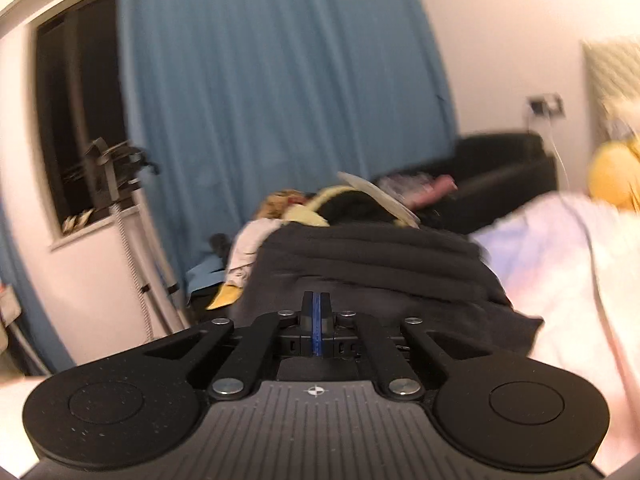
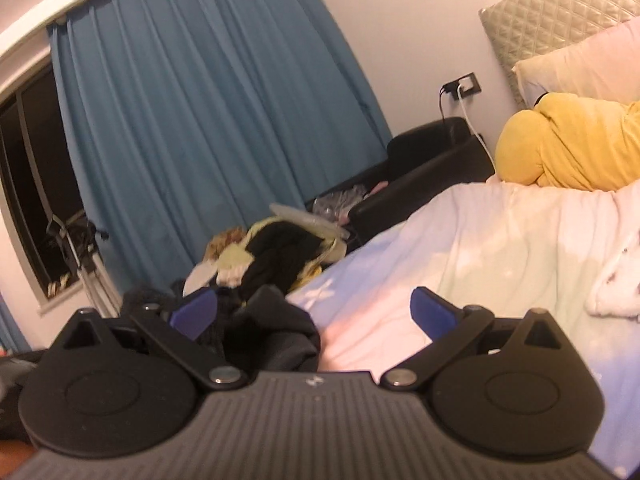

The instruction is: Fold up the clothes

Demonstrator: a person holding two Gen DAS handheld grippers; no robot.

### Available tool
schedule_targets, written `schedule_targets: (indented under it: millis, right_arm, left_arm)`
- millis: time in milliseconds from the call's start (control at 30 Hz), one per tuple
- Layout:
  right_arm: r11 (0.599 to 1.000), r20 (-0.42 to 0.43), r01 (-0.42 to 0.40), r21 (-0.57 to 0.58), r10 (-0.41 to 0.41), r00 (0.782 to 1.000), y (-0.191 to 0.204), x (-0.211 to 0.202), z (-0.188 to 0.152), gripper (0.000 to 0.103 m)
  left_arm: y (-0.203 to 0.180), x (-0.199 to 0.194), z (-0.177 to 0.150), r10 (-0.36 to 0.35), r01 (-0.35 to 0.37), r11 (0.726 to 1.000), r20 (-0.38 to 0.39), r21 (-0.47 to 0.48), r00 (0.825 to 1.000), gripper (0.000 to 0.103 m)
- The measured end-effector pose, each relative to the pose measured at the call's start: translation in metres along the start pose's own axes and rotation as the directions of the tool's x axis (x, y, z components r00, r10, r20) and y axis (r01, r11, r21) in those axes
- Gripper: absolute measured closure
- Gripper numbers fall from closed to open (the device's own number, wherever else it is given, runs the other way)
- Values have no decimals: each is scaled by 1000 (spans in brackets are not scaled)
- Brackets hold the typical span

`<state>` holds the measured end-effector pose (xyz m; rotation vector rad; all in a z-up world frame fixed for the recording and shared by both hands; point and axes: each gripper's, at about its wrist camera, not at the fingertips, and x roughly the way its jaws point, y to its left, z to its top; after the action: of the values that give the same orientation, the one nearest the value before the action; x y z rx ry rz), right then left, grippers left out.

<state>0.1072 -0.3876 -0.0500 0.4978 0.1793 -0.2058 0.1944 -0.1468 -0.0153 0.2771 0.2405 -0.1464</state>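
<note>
Working at the edge of the bed (image 2: 500,248), we take this to be an early step of the fold: getting hold of the dark garment (image 1: 372,264) so it can be spread or doubled over. That garment lies bunched on the bed's near left edge, its ridged folds running across just beyond the left gripper (image 1: 316,304). In the left wrist view this gripper's blue pads are pressed flat together, and we see no cloth caught between them; the tips sit at or just above the fabric (the blur keeps us from telling whether they touch it).

The right gripper (image 2: 312,308) stands with its jaws wide apart and holds nothing. A hump of the same dark garment rises in the gap between the blue fingers (image 2: 434,312), nearer the left one, with the pale bed cover to its right.

Beyond the bed's far left edge sits a heap of other clothes (image 2: 276,256), black and pale yellow, in front of the blue curtain (image 2: 208,112). A yellow cushion (image 2: 568,148) rests at the head of the bed.

Our judgement is that the next move calls for the right jaws to close on an edge of the dark cloth, and for the left, apparently empty, to reopen and take a second edge well apart from it.
</note>
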Motion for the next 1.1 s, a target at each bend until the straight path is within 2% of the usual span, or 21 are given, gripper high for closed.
schedule_targets:
  millis: [67,133,267,333,367,400,467,567,667,767,867,933,967,1000,1033,1100]
  right_arm:
    - [1000,-38,-3,1,3,999,2,1,-1,0]
    - [1000,-78,7,14,-6,997,4,-1,-4,0]
    - [999,-151,34,33,-29,988,8,-2,-11,0]
    - [999,-186,42,32,-35,982,9,0,-14,0]
    - [998,-197,39,42,-30,980,8,2,-16,0]
    - [998,-207,36,52,-25,978,7,3,-17,0]
    - [997,-218,31,73,-14,976,4,5,-19,0]
    - [993,-227,-9,117,35,973,0,9,-20,0]
    - [983,-212,-74,169,110,971,-3,15,-21,0]
    - [972,-190,-91,215,133,973,-8,22,-22,0]
    - [962,-180,-80,262,130,975,-18,31,-26,0]
    - [956,-196,-56,289,117,974,-25,38,-30,0]
    - [952,-205,-47,303,113,972,-28,42,-32,0]
    - [949,-212,-39,314,110,971,-30,45,-34,0]
    - [948,-215,-37,317,110,971,-31,47,-35,0]
    - [947,-212,-40,318,112,971,-30,49,-35,0]
  left_arm:
    - [24,-4,-3,14,-17,997,-39,-77,999,102]
    - [45,-11,-8,-26,17,990,-61,-138,998,102]
    - [63,-19,-22,-96,77,986,-124,-150,988,98]
    - [64,-15,-24,-132,113,983,-125,-147,983,74]
    - [61,-11,-23,-135,118,984,-126,-133,983,35]
    - [57,-8,-21,-130,121,988,-99,-101,987,13]
    - [49,-2,-17,-123,122,992,-43,-35,991,13]
    - [30,23,-8,-163,166,985,-55,50,985,13]
    - [10,55,4,-198,210,959,-80,190,977,12]
    - [-8,89,13,-218,250,918,-135,309,967,11]
    - [-10,133,16,-267,336,899,-255,281,929,3]
    - [-6,152,14,-292,368,899,-304,237,907,3]
    - [-2,155,13,-306,378,902,-310,207,900,8]
    - [3,154,11,-331,395,903,-313,167,890,28]
    - [6,151,9,-343,403,905,-323,138,882,42]
    - [10,130,5,-307,370,915,-316,161,898,71]
